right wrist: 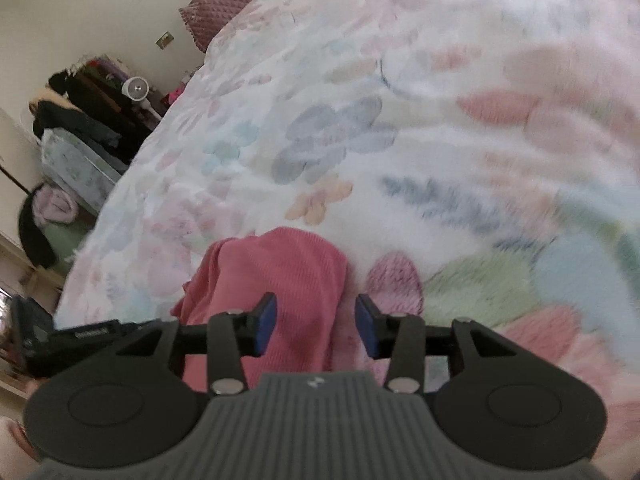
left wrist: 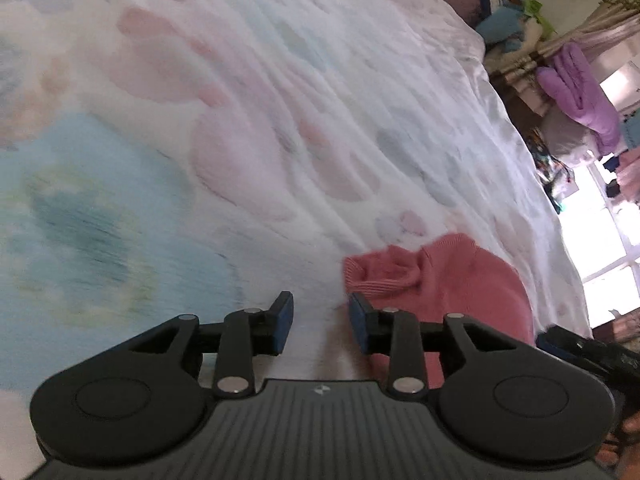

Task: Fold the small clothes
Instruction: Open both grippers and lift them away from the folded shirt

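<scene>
I'm working over a wide bed whose floral quilt [right wrist: 340,140] fills both views; it is soft and rumpled, so anything on it will sink and drag rather than slide. Off the bed's edges I see piled clothes and bags, well apart from my work and not in the way.

The pink knit garment [right wrist: 280,272] lies bunched near the bed's near edge, below both tools. I judge it light, limp and stretchy, not slippery or fragile. The ribbed cuff or hem [left wrist: 374,280] looks like the firmest place to pinch, though blur leaves me unsure which opening it is.

My left gripper [left wrist: 322,322] stands with jaws apart, nothing between them, the cloth just beside its right finger. My right gripper [right wrist: 316,326] is likewise spread, over the cloth, not pinching it.
</scene>
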The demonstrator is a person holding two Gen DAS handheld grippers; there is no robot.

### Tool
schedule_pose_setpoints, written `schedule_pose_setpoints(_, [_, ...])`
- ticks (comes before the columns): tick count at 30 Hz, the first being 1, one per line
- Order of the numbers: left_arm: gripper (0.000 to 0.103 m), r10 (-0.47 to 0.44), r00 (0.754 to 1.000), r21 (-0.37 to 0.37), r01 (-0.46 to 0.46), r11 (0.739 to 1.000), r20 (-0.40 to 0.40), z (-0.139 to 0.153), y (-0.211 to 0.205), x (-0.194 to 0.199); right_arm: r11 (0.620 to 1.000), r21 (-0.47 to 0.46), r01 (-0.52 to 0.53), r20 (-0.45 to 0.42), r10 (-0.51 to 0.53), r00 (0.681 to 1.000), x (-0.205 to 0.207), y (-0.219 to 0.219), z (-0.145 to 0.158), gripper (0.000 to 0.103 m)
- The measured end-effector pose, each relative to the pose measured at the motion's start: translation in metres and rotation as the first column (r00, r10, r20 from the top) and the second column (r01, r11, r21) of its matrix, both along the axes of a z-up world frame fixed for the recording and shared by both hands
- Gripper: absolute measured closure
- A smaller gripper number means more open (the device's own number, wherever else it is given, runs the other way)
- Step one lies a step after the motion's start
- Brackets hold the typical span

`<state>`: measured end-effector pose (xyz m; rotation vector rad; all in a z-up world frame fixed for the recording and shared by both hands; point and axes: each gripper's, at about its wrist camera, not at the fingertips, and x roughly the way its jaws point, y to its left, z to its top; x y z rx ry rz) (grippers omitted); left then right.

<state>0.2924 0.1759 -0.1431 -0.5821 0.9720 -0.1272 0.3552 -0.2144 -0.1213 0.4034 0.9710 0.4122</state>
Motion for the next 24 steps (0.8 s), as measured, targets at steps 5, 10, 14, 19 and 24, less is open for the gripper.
schedule_pose_setpoints(5, [0.065, -0.014, 0.998, 0.053, 0.01, 0.999, 0.064, 0.035, 0.0, -0.026, 0.996, -0.086, -0.035, 0.061, 0.041, 0.997, -0.031, 0.002, 0.032, 0.062])
schedule_pose_setpoints(10, [0.064, -0.074, 0.976, 0.261, 0.019, 0.965, 0.204, 0.105, -0.031, -0.055, 0.976, -0.217, -0.021, 0.21, 0.068, 0.975, -0.079, 0.004, 0.084, 0.043])
schedule_pose_setpoints(14, [0.043, -0.131, 0.936, 0.458, -0.036, 0.888, 0.328, 0.165, -0.073, -0.094, 0.959, -0.285, 0.01, 0.348, 0.094, 0.933, -0.124, 0.006, 0.134, 0.03])
schedule_pose_setpoints(19, [0.016, -0.117, 0.875, 0.533, -0.174, 0.828, 0.469, 0.21, -0.119, -0.155, 0.938, -0.341, 0.069, 0.47, 0.106, 0.877, -0.18, 0.015, 0.18, 0.021])
schedule_pose_setpoints(24, [0.013, -0.057, 0.834, 0.482, -0.259, 0.837, 0.548, 0.224, -0.14, -0.205, 0.92, -0.376, 0.114, 0.511, 0.104, 0.853, -0.228, 0.031, 0.189, 0.021])
